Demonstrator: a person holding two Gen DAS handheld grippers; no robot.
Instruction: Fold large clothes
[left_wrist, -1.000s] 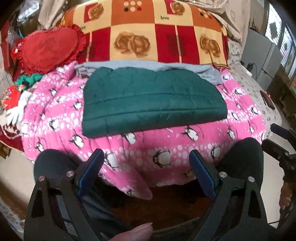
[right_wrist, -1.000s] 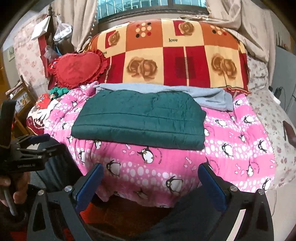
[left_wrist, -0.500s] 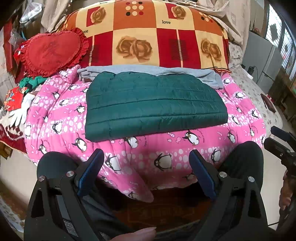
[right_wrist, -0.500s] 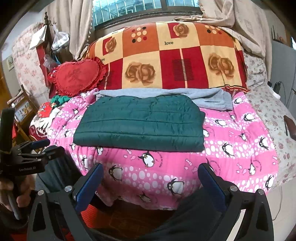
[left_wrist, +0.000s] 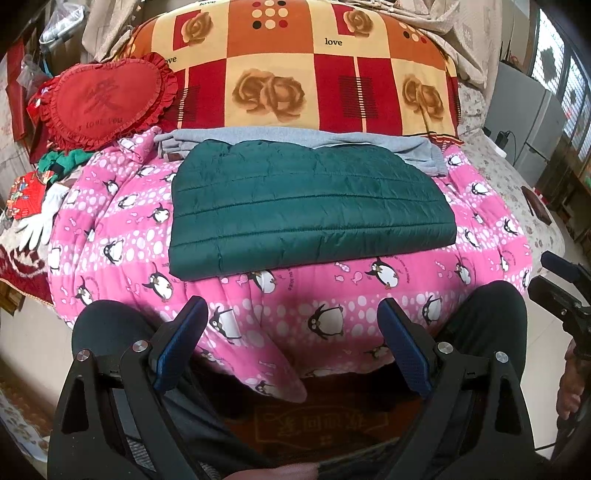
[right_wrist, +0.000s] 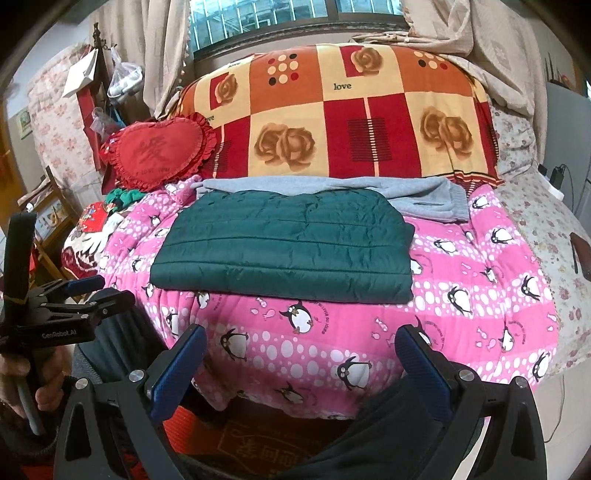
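A dark green quilted jacket (left_wrist: 306, 206) lies folded into a flat rectangle on a pink penguin-print quilt (left_wrist: 369, 295) that covers the bed. Behind it, touching its far edge, a grey garment (right_wrist: 424, 201) lies stretched across the quilt. Beyond both rises a large bundle wrapped in a red, orange and cream rose-patterned blanket (right_wrist: 351, 122), with a red heart-shaped frilled cushion (left_wrist: 99, 99) leaning at its left. White gloves (left_wrist: 40, 221) lie at the quilt's left edge. Beige curtains (right_wrist: 162, 48) hang beside a barred window (right_wrist: 266, 18) behind the bed, and a red patterned mat (left_wrist: 321, 428) covers the floor in front.

The left gripper (left_wrist: 291, 343) and the right gripper (right_wrist: 301, 363) both hover short of the bed over the person's dark-trousered knees (left_wrist: 107, 325), jaws spread wide with nothing between them.
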